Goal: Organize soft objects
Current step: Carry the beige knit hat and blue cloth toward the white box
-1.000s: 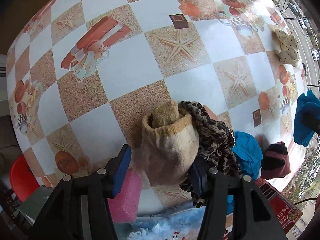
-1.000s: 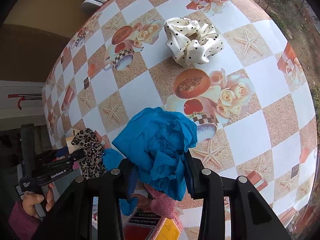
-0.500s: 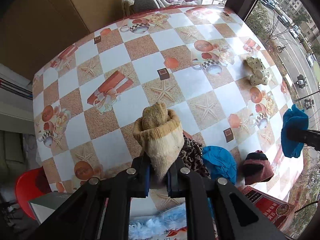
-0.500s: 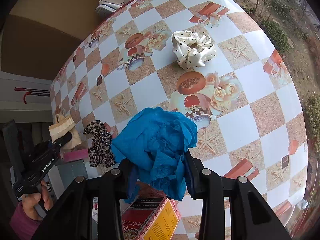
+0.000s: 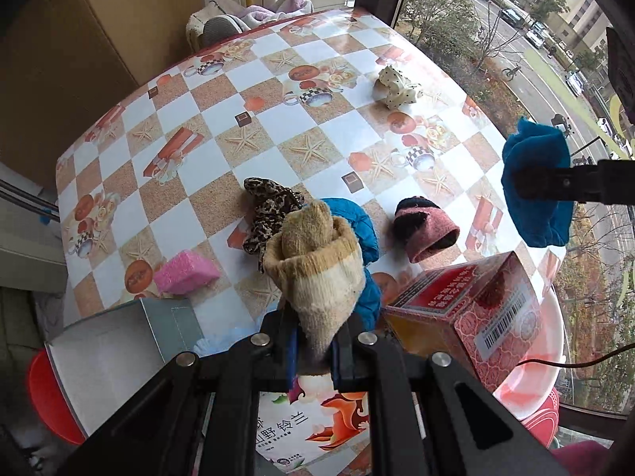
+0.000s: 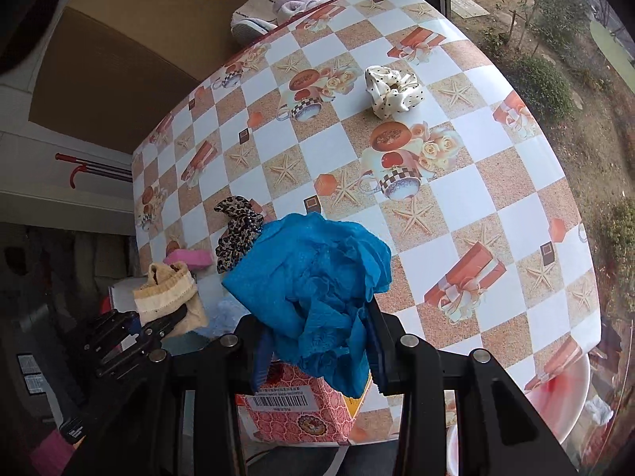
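Left gripper (image 5: pixel 313 351) pinches a beige sock (image 5: pixel 317 273), now lifted off the table (image 5: pixel 190 202) above its near edge. A pink sponge (image 5: pixel 184 273), leopard scrunchie (image 5: pixel 268 214) and red box (image 5: pixel 472 313) crowd that edge; the far half lies open. Right gripper (image 6: pixel 317 357) clamps a blue cloth (image 6: pixel 317 273), raised higher than before.

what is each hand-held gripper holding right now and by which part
The left hand-held gripper pinches the beige sock bundle by its lower, narrow end. The right hand-held gripper clamps the bunched blue cloth around its lower part.
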